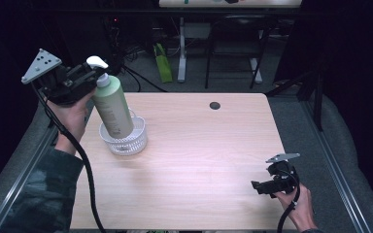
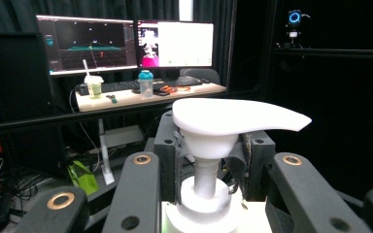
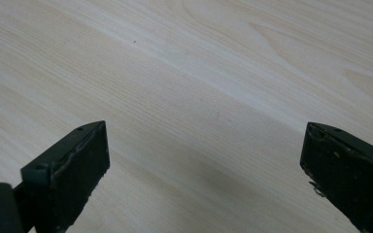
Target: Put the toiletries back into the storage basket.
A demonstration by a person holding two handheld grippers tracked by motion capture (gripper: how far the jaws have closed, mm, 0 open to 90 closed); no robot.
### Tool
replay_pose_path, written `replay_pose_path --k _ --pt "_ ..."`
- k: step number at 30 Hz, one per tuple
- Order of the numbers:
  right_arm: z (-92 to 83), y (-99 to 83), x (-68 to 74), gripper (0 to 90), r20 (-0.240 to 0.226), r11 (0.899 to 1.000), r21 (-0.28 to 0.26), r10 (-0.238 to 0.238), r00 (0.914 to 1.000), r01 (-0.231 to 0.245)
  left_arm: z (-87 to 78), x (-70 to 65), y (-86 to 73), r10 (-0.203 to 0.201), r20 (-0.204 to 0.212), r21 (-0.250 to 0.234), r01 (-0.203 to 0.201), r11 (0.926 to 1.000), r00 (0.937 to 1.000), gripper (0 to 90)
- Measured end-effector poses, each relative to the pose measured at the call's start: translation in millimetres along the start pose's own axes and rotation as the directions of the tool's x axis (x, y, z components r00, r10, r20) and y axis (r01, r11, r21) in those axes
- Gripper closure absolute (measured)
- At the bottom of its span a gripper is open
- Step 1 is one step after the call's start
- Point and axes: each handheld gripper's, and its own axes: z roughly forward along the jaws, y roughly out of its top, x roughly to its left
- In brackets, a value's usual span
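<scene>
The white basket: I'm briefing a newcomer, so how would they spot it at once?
Start at the wooden table and go to its left side. There stands a small round white basket with perforated walls, and a tilted green pump bottle has its base inside it.

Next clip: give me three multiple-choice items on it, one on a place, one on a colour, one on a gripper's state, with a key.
1. Where is the bottle's base?
A. In the white basket
B. On the bare table
C. On the floor

2. What colour is the bottle's body?
A. Red
B. Green
C. Black

3. How is the right gripper?
A. Shut on the bottle
B. Shut on the basket
C. Open, holding nothing

Key: 1 A, its base sits inside the rim; 2 B, pale green under a white pump; 3 C, its jaws stand apart over the table.
</scene>
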Motion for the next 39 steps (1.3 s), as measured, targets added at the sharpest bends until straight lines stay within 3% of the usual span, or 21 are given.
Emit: replay_pose_path --k 12,25,39 --pt "-0.6 0.0 0.0 3.2 0.001 1.0 -0.003 0.001 1.0 -0.001 9.5 5.4 3.4 0.009 -0.02 -0.005 -0.009 1.0 0.9998 67.3" --pt "-0.3 0.2 0.6 3.3 0.0 1.0 0.0 0.001 1.0 -0.001 21.9 16.6 -8.0 -0.022 -0.047 0.004 0.022 0.9998 0.9987 67.3" --pt "-0.8 0.4 0.8 3.2 0.001 1.0 -0.002 -0.001 1.0 0.001 29.8 24.2 -18.0 -0.014 -0.081 0.009 0.014 0.9999 0.9966 67.3"
